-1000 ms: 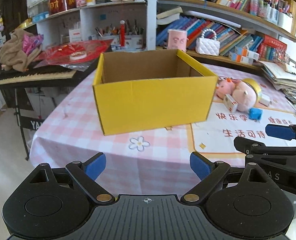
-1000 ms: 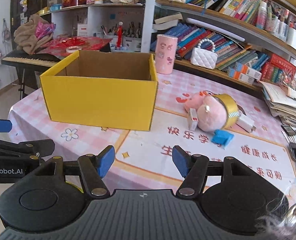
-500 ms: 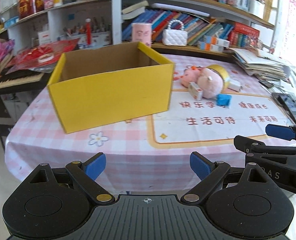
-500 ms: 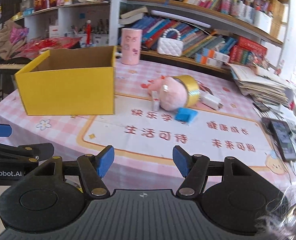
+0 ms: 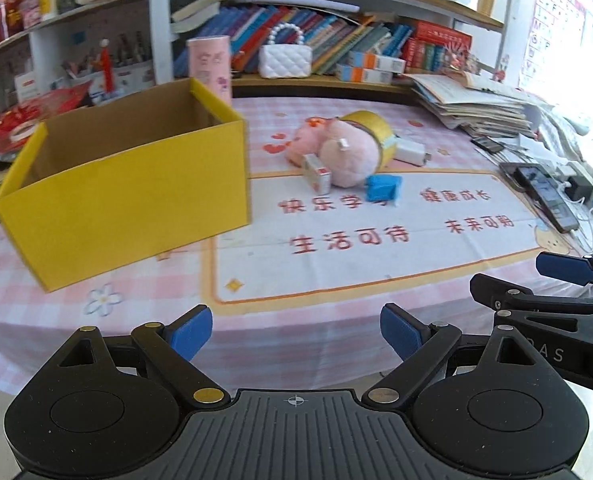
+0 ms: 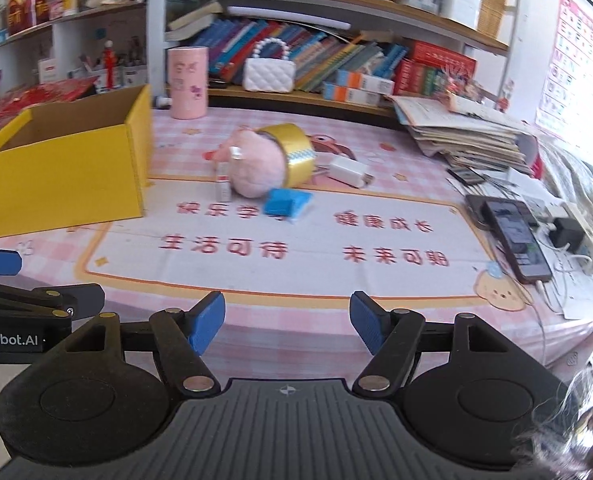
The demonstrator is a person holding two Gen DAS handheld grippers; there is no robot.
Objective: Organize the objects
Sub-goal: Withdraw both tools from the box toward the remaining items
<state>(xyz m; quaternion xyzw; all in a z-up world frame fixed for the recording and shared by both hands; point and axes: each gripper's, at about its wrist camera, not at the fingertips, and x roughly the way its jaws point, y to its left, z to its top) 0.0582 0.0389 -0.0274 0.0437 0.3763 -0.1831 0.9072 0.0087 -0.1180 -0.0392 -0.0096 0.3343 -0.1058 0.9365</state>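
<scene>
An open yellow cardboard box (image 5: pixel 128 196) (image 6: pixel 64 176) stands on the pink checked tablecloth, left of a cluster of small items. The cluster holds a pink plush pig (image 5: pixel 346 154) (image 6: pixel 256 164), a gold tape roll (image 5: pixel 376 130) (image 6: pixel 292 150), a blue packet (image 5: pixel 382 188) (image 6: pixel 286 202), a small carton (image 5: pixel 316 174) (image 6: pixel 222 188) and a white charger (image 5: pixel 410 152) (image 6: pixel 346 170). My left gripper (image 5: pixel 296 330) hangs open over the table's near edge, nothing between its pads. My right gripper (image 6: pixel 288 322) is beside it, its jaws opening, also with nothing between them.
A phone (image 6: pixel 514 236) with cables and a power strip lies at the right edge. A paper stack (image 6: pixel 464 136) sits behind it. A pink cylinder (image 6: pixel 188 82) and a white quilted bag (image 6: pixel 268 74) stand before crowded bookshelves at the back.
Both views have swung rightward: the box slid left in the picture and the toy cluster, phone and papers came into view. The right gripper's pads stand a little wider apart.
</scene>
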